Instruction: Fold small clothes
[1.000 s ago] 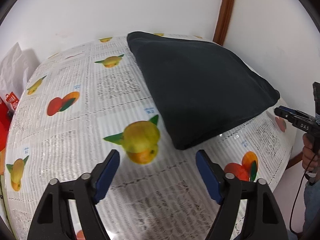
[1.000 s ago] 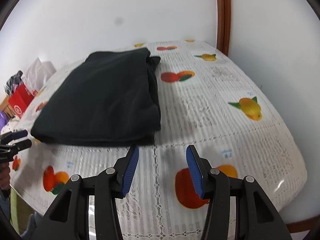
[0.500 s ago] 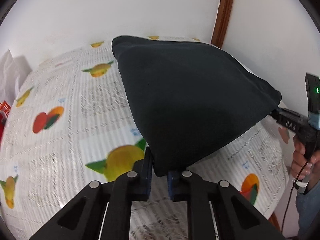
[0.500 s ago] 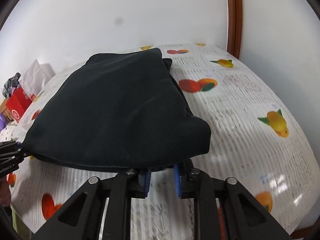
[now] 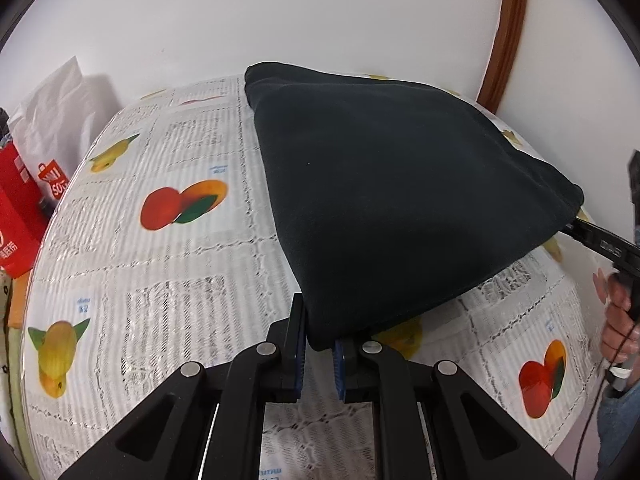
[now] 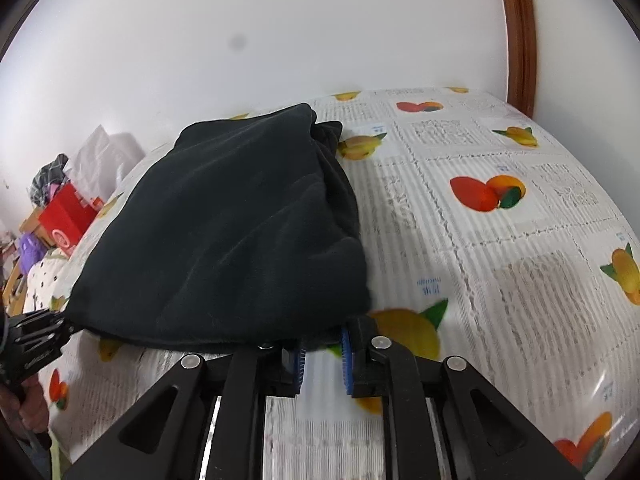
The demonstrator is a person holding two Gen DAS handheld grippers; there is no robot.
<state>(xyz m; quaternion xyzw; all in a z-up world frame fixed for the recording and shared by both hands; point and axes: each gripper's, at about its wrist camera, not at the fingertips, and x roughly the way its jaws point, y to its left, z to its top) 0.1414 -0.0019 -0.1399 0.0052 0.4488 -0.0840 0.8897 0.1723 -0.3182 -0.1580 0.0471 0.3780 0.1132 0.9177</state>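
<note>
A: Since the earlier frames, both grippers have come up to the dark garment's near edge and their jaws have drawn in onto its corners; that edge is now lifted off the cloth. What bears everything?

B: Table with fruit-print tablecloth (image 5: 168, 288), against a white wall.

A: And the task's thing?

B: Folded black fleece garment (image 5: 400, 208), spread from centre toward 1 o'clock in the left wrist view, and from centre toward 10 o'clock in the right wrist view.

A: Tools?

B: Left gripper (image 5: 319, 350), at 6 o'clock, pinches the garment's near left corner between blue pads. Right gripper (image 6: 323, 354) has the other near corner between its pads; its jaws are opening slightly.

A: Smaller items?

B: Red box (image 5: 18, 236) and white bag (image 5: 56, 120) at 9 o'clock, beyond the table edge.
</note>
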